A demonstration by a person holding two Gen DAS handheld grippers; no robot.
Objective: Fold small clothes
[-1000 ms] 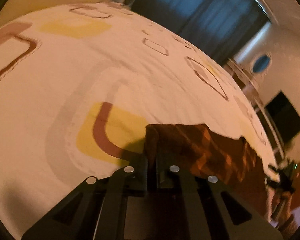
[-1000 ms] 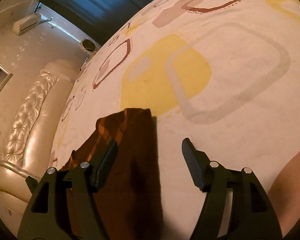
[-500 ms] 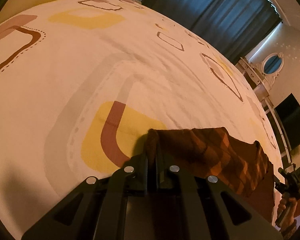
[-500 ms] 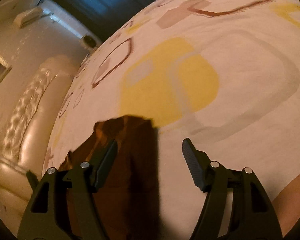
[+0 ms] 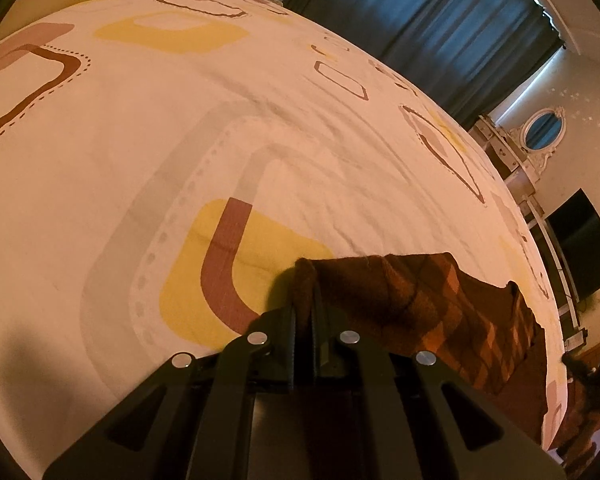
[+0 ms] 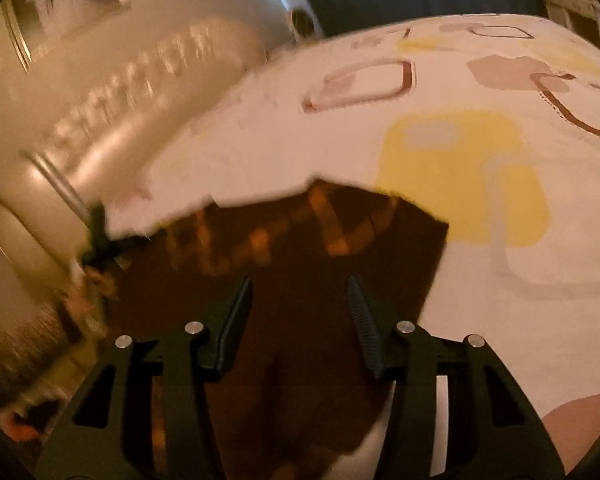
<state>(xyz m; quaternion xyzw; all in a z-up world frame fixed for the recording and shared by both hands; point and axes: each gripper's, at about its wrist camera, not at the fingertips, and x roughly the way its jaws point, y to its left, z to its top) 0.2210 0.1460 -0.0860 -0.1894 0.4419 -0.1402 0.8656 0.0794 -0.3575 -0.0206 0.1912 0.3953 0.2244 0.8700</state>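
One brown checked cloth (image 5: 420, 304) | long axis running rightward | left gripper (image 5: 305, 320) clamps its corner

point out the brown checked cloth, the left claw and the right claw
brown checked cloth (image 5: 420, 292), left wrist view, its checked top.
left claw (image 5: 304, 312), left wrist view, between its tips.
right claw (image 6: 298, 292), right wrist view, between its tips.

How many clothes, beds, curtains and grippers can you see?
Clothes: 1, brown checked cloth
Beds: 1, bed
Curtains: 1, blue curtain
Grippers: 2, left gripper, right gripper
Total: 5
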